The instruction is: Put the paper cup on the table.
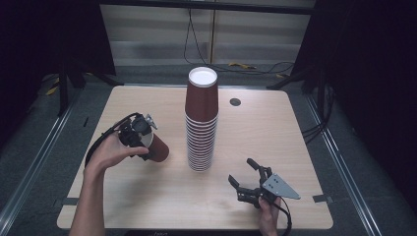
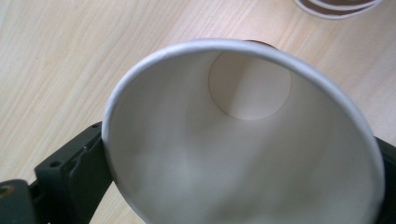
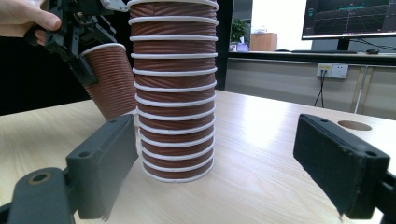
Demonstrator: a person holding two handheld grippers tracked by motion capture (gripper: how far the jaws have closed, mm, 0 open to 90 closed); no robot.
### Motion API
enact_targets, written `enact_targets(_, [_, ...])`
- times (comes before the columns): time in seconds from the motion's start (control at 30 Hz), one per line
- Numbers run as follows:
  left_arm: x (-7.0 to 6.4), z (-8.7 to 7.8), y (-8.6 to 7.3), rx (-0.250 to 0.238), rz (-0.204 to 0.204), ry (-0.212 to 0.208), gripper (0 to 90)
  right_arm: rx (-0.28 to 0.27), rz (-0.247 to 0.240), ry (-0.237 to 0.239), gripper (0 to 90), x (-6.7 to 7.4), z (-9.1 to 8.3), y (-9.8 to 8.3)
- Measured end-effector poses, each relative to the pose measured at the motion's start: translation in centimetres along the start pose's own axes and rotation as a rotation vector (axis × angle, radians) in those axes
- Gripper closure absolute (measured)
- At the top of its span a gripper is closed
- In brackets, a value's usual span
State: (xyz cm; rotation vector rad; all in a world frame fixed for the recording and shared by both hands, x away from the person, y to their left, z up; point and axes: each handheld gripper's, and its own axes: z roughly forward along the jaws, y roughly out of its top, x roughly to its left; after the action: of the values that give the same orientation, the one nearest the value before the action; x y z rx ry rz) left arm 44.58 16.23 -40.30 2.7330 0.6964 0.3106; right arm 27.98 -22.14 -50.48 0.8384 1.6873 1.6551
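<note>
wooden counter (image 1: 147, 196) first, big and pale. on it stands a tall stack of brown cups (image 1: 201, 123), upside down. left of the stack, the left gripper (image 1: 142, 142) holds one brown cup (image 1: 158, 150) tilted, its jaws around the rim. the right gripper (image 1: 248, 179) rests near the stack, jaws wide with nothing between them.

Bright table, dark surroundings; near jaws blurred.

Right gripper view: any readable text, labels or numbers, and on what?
No readable text.
The monitor shows graph lines and a strip of characters along its top, too small and blurred to read.
The stack of paper cups is plain ribbed brown, no print.
The wall socket bears no legible marking.
</note>
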Motion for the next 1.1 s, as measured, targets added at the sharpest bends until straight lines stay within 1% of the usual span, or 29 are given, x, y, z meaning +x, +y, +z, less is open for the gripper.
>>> enact_targets(0.03, [-0.4,0.1,0.2,-0.012,0.006,-0.005,1.9,-0.001,0.000,-0.001,12.8,0.0,0.0,0.0])
enact_targets(0.07, [-0.4,0.1,0.2,-0.012,0.006,-0.005,1.8,-0.001,0.000,-0.001,12.8,0.0,0.0,0.0])
enact_targets(0.1, [-0.6,0.3,0.4,-0.032,0.012,-0.017,1.8,-0.001,0.000,-0.001,12.8,0.0,0.0,0.0])
enact_targets(0.13, [-0.6,0.4,0.5,-0.029,0.019,-0.019,1.8,-0.001,0.000,-0.001,12.8,0.0,0.0,0.0])
enact_targets(0.2, [-0.7,0.7,0.8,-0.011,0.018,0.002,1.7,-0.002,0.000,-0.002,12.8,0.0,0.0,0.0])
enact_targets(0.27, [-0.7,1.1,1.0,-0.004,0.021,-0.003,1.6,-0.001,0.000,-0.001,12.8,0.0,0.0,0.0])
enact_targets(0.3, [-0.6,1.2,1.0,-0.009,0.020,-0.011,1.2,-0.001,0.000,-0.001,12.8,0.0,0.0,0.0])
enact_targets(0.33, [-0.6,1.2,1.1,-0.015,0.006,-0.010,1.4,-0.001,0.000,0.000,12.8,0.0,0.0,0.0])
enact_targets(0.37, [-0.5,1.2,1.2,-0.005,0.007,-0.007,1.3,0.000,0.000,-0.001,12.9,0.0,0.0,0.0])
enact_targets(0.4, [-0.5,1.3,1.2,-0.005,0.010,-0.005,1.2,-0.001,0.000,-0.002,12.8,0.0,0.0,0.0])
enact_targets(0.43, [-0.5,1.3,1.3,-0.016,0.007,-0.005,1.2,-0.001,0.000,-0.002,12.8,0.0,0.0,0.0])
enact_targets(0.5, [-0.4,1.4,1.4,-0.022,0.015,-0.012,1.1,-0.001,0.000,-0.002,12.6,0.0,0.0,0.0])
enact_targets(0.57, [-0.3,1.6,1.5,-0.038,0.010,-0.017,1.2,0.001,-0.001,-0.004,12.5,0.0,0.0,0.0])
enact_targets(0.63, [-0.5,2.0,1.6,-0.047,0.008,-0.002,1.0,0.002,-0.001,-0.006,12.6,0.0,0.0,0.0])
enact_targets(0.67, [-0.6,2.1,1.6,-0.056,0.007,-0.003,1.0,0.002,-0.001,-0.006,12.6,0.0,0.0,0.0])
enact_targets(0.7, [-0.5,2.3,1.6,-0.063,0.015,-0.006,1.4,0.002,-0.001,-0.006,12.5,0.0,0.0,0.0])
enact_targets(0.73, [-0.6,2.5,1.6,-0.073,0.002,-0.008,1.8,0.001,0.000,-0.006,12.6,0.0,0.0,0.0])
enact_targets(0.77, [-0.6,2.6,1.6,-0.081,-0.012,-0.014,3.2,0.002,0.000,-0.006,12.5,0.0,0.0,0.0])
enact_targets(0.83, [-0.5,2.8,1.5,-0.091,-0.011,-0.027,4.4,0.001,-0.001,-0.009,12.5,0.0,0.0,0.0])
enact_targets(0.87, [-0.5,3.0,1.4,-0.099,-0.022,-0.032,7.3,0.001,-0.001,-0.010,12.5,0.0,0.0,0.0])
enact_targets(0.9, [-0.5,3.2,1.2,-0.094,-0.018,-0.023,16.2,0.001,-0.001,-0.010,12.5,0.0,0.0,0.0])
enact_targets(1.0, [-0.6,3.4,1.0,-0.091,-0.020,-0.018,16.7,0.001,-0.001,-0.010,12.5,0.0,0.0,0.0])
enact_targets(1.07, [-0.7,3.7,0.7,-0.098,-0.032,-0.016,16.7,0.001,-0.001,-0.010,12.5,0.0,0.0,0.0])
enact_targets(1.1, [-0.7,3.7,0.4,-0.105,-0.036,-0.023,16.7,0.001,-0.001,-0.010,12.5,0.0,0.0,0.0])
